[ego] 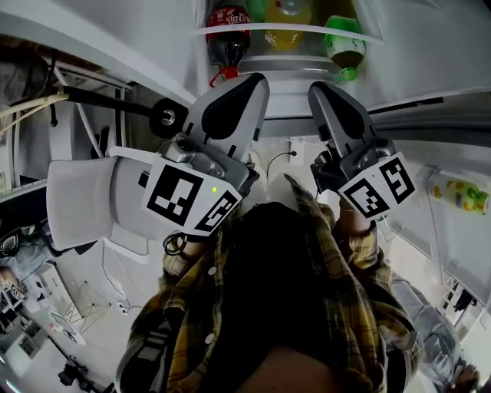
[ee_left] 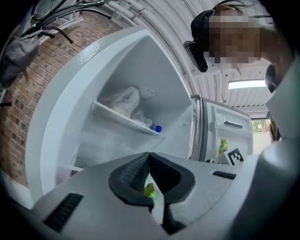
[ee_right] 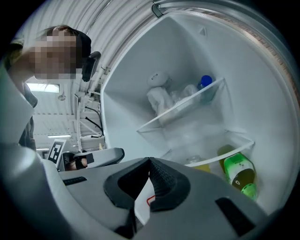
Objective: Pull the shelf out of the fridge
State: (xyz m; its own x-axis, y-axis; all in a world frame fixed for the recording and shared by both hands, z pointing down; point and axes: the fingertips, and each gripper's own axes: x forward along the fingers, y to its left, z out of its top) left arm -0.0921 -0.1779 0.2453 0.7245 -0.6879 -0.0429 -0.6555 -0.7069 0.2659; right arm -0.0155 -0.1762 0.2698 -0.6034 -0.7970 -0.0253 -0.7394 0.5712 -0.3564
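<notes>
Head view: we see the left gripper point(ego: 258, 81) and the right gripper point(ego: 315, 89), each with its fingers pressed together and nothing between them. Just beyond both tips the shelf point(ego: 307, 29) sits inside the fridge point(ego: 430, 46), its long front edge running crosswise to the fingers. It holds a cola bottle point(ego: 228, 34), a yellow bottle point(ego: 288, 14) and a green bottle point(ego: 343, 44), caps toward the fingers.

Left gripper view: above the closed fingers, an upper shelf point(ee_left: 123, 119) carries a white bag point(ee_left: 125, 101) and a blue-capped bottle point(ee_left: 156, 128).

Right gripper view: the shelf slants to the right of the fingertips, with the green and yellow bottles at it.
</notes>
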